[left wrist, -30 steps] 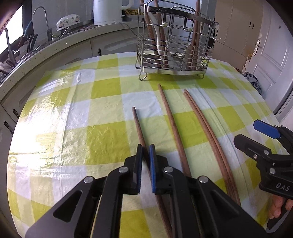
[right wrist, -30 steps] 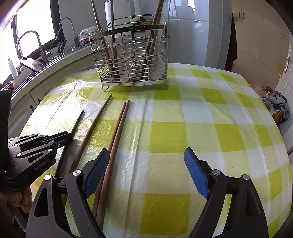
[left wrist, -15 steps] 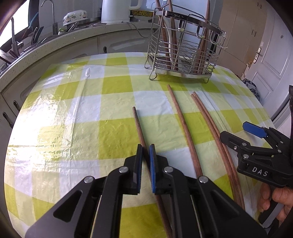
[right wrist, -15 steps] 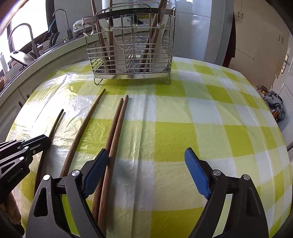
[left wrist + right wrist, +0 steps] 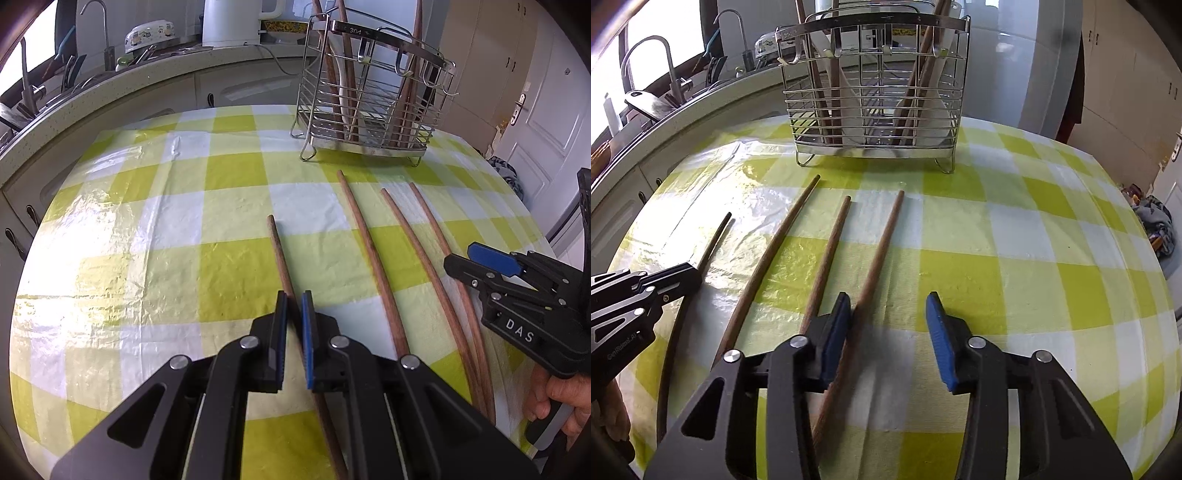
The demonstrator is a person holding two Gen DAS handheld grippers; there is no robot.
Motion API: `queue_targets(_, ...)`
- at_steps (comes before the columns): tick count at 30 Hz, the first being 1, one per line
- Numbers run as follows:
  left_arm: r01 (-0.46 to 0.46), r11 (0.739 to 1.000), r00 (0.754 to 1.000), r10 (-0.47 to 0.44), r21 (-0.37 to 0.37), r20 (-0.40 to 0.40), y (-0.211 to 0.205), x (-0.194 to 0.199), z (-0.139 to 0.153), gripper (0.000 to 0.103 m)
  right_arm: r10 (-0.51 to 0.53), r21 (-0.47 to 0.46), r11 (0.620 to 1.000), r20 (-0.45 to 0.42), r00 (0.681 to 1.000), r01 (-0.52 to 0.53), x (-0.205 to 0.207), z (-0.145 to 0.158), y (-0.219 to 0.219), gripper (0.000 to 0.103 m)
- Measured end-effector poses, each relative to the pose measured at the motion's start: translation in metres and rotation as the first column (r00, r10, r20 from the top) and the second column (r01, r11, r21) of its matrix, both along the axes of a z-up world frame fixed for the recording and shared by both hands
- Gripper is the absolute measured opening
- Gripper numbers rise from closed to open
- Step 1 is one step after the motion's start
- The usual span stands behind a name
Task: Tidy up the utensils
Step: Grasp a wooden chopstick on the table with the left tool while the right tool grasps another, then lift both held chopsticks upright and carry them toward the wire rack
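The left gripper (image 5: pixel 293 314) was clamped on the leftmost chopstick (image 5: pixel 276 243), while the right gripper (image 5: pixel 886 317) was closing, half open, around the rightmost chopstick (image 5: pixel 882 240).

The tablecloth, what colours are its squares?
The tablecloth has yellow-green and white checks. The right wrist view shows it best.

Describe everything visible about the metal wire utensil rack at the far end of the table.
The wire utensil rack is a shiny steel basket of thin horizontal and vertical wires with a flat band round its top rim, small hooks hanging from that band, and looped wire feet. It stands upright on the green-and-white checked tablecloth, past the tips of the loose wooden sticks, touching none of them. Inside, several wooden sticks lean against its walls beside a pale flat utensil. Neither gripper touches it.
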State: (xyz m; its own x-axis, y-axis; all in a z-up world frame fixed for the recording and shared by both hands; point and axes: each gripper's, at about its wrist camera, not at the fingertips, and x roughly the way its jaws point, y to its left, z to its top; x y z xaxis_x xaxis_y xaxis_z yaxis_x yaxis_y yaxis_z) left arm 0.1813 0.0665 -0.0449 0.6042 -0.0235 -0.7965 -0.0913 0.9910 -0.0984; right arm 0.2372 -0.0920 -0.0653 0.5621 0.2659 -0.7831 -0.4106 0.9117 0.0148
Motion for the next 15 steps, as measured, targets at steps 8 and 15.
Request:
queue_targets(8,-0.003,1.0,1.0,0.003,-0.012,-0.004,0.004,-0.001,0.0,0.007,-0.005,0.073,0.997,-0.037,0.999,0.007,0.006,0.001,-0.022,0.011)
queue_targets(15,0.0,1.0,1.0,0.0,-0.029,-0.002,0.007,-0.002,0.001,0.007,0.001,0.093,0.996,-0.057,0.998,0.005,0.002,0.001,-0.035,0.009)
